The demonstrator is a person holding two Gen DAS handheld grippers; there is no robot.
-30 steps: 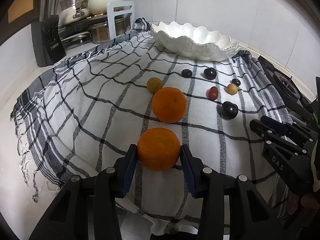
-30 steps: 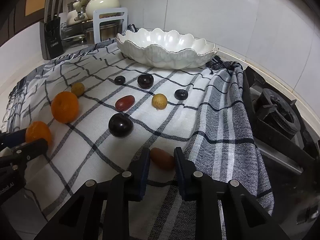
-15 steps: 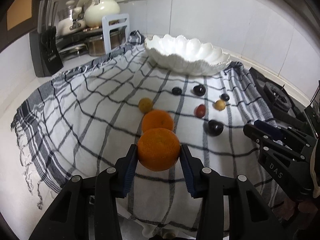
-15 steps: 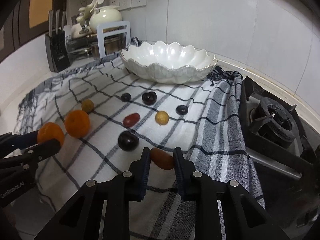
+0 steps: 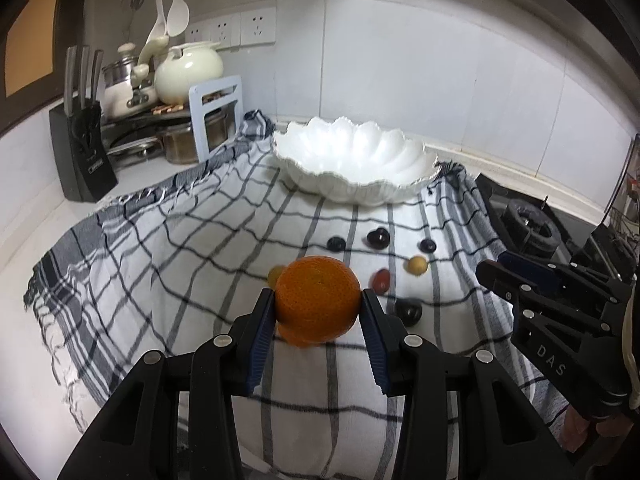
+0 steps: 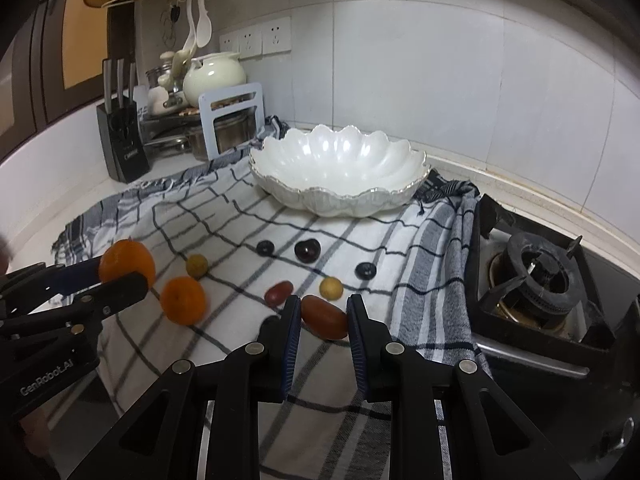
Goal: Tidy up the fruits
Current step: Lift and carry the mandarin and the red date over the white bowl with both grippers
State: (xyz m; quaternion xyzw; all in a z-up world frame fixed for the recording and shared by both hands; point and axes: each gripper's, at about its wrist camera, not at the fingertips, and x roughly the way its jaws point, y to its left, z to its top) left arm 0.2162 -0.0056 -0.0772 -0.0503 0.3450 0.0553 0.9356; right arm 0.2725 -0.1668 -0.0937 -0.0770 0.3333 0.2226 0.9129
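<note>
Above the checked cloth (image 5: 168,280), both grippers carry fruit clear of the surface: the left gripper (image 5: 318,312) clamps an orange (image 5: 316,298), the right gripper (image 6: 323,320) pinches a small reddish-brown oval fruit (image 6: 324,317). Both point forward and down toward the white scalloped bowl (image 6: 340,168), empty at the back of the cloth. Best to carry each over the rim, lower, then let go gently so nothing bounces out

A black knife block (image 6: 123,148) stands on the counter (image 5: 36,216) at the left, beside a rack (image 6: 232,120) bearing a cream teapot (image 6: 214,74) above steel pots. White spoons (image 6: 200,24) hang below wall sockets (image 6: 256,38); a gas burner (image 6: 536,280) sits on the right.
</note>
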